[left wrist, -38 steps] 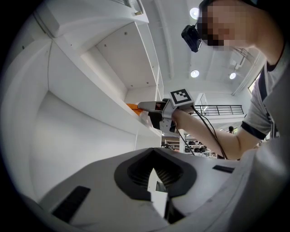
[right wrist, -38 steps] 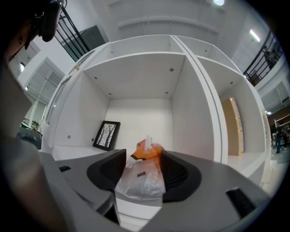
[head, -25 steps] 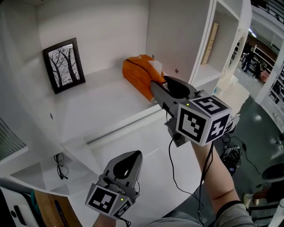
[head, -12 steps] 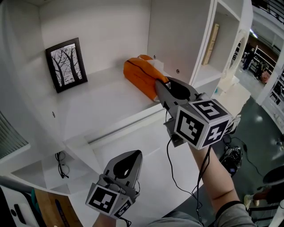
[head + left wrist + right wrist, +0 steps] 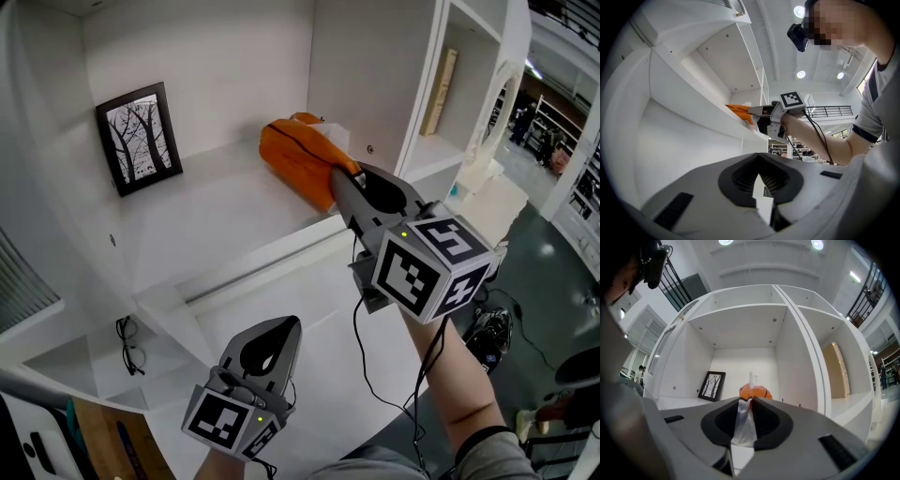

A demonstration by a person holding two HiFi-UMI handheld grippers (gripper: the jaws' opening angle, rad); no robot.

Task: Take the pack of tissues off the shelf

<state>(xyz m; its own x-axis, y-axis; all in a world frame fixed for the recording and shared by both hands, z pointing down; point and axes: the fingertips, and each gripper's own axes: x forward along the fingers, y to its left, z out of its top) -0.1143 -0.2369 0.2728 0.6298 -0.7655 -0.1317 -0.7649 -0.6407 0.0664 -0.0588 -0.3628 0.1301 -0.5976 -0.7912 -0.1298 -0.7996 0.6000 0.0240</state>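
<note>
Smooth white shelf [image 5: 216, 220], soft rounded orange tissue pack [image 5: 292, 155], flat black-framed picture [image 5: 138, 136].

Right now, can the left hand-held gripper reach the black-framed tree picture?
Probably yes. The black-framed tree picture stands back left on the white shelf with nothing before it; the left hand-held gripper, below the shelf's edge, must rise.

I note the pack [image 5: 298, 159]: orange, soft, white tissue [image 5: 334, 133] poking from its top. It lies on the shelf [image 5: 202, 220] by the right wall [image 5: 366, 75], near end pinched in the right gripper's [image 5: 336, 176] just-closing jaws.
</note>
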